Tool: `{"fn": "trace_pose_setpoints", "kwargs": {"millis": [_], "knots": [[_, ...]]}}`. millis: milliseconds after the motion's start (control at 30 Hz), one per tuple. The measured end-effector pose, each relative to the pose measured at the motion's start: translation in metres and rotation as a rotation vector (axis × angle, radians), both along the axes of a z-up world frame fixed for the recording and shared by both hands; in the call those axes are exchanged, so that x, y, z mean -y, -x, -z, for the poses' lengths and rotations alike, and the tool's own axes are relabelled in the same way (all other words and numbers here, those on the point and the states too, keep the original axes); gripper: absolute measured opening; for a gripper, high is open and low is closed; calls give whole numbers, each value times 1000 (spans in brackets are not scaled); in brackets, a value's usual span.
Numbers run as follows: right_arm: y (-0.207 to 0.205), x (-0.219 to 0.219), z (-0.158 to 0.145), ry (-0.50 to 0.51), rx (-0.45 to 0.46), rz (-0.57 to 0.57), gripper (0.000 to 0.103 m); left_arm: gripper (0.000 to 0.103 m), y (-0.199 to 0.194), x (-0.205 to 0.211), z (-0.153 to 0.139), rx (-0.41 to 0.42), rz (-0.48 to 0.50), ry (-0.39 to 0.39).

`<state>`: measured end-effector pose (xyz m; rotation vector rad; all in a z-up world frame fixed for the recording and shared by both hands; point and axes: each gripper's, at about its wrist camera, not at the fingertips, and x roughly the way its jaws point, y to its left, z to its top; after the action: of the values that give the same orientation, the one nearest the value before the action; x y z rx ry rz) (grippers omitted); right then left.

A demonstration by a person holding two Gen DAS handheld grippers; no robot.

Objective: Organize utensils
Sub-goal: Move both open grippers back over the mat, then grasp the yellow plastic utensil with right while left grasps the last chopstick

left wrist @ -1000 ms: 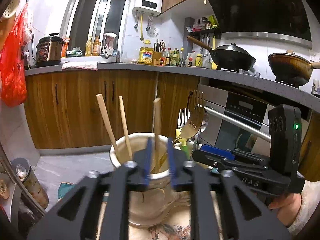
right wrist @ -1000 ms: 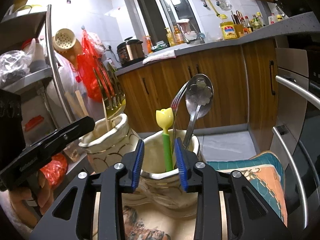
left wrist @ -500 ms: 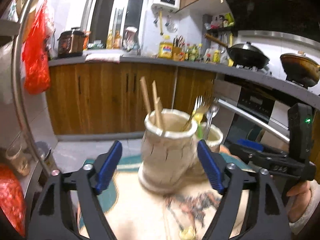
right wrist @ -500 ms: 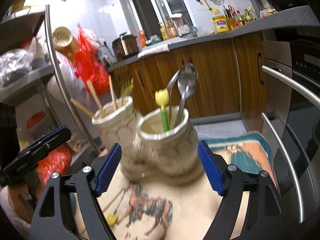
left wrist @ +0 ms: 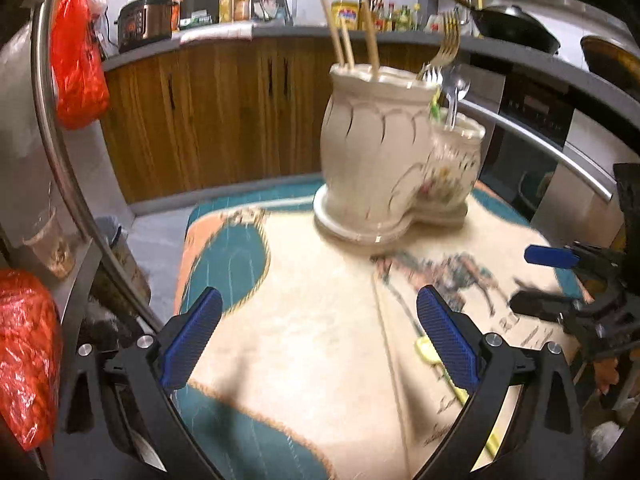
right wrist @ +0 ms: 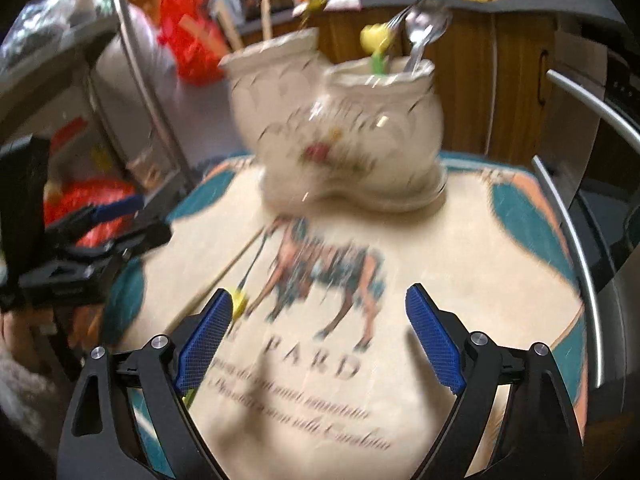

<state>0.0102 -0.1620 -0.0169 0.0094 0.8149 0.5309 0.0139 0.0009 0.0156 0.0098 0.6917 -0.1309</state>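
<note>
A cream double ceramic holder (left wrist: 380, 148) stands at the far side of a printed mat (left wrist: 320, 320). Its taller pot holds wooden chopsticks (left wrist: 344, 40) and a gold fork (left wrist: 444, 48); the lower pot (right wrist: 380, 120) holds a steel spoon (right wrist: 424, 32) and a yellow-tipped green utensil (right wrist: 376, 44). On the mat lie a chopstick (right wrist: 216, 280) and a yellow-tipped stick (left wrist: 452, 380), also in the right wrist view (right wrist: 240, 300). My left gripper (left wrist: 316, 344) is open and empty above the mat. My right gripper (right wrist: 320, 340) is open and empty, its left pad close to the yellow tip.
Wooden cabinets (left wrist: 220, 112) and a countertop with a rice cooker (left wrist: 144, 20) run behind. An oven with a steel handle (left wrist: 560, 148) is on the right. A metal rack with red bags (left wrist: 76, 48) stands on the left. The mat's edges drop off on all sides.
Both grippers opened wide and pulled back from the holder, which now stands farther off. The loose chopstick and yellow-tipped stick on the mat have come into view.
</note>
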Motion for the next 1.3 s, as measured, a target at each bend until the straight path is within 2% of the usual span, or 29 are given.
{"fn": "trace_pose_setpoints", "kwargs": {"millis": [167,333,400,567,700,833,967,1200,1300], "knots": [[24,-27,2,50,0,-69,85,97,5,-8,6,-25,-10,-1],[34,-51,4,84,-26,-106,59,97,11,-11,8,-34,-6,0],[34,-60,7,100,-38,-113,51,97,12,-11,9,-39,-3,-2],[34,-80,14,147,-64,-123,41,97,12,-11,11,-53,11,-8],[36,-86,20,199,-34,-111,28,97,13,-13,12,-57,16,-2],[31,-77,21,167,-54,-88,12,97,11,-9,14,-67,27,-1],[25,-63,21,116,-74,-75,11,97,10,-3,17,-77,50,-2],[12,-30,15,58,-56,-8,11,97,8,24,27,-115,135,-24],[8,-22,13,45,-48,9,11,86,7,35,32,-137,159,-53]]}}
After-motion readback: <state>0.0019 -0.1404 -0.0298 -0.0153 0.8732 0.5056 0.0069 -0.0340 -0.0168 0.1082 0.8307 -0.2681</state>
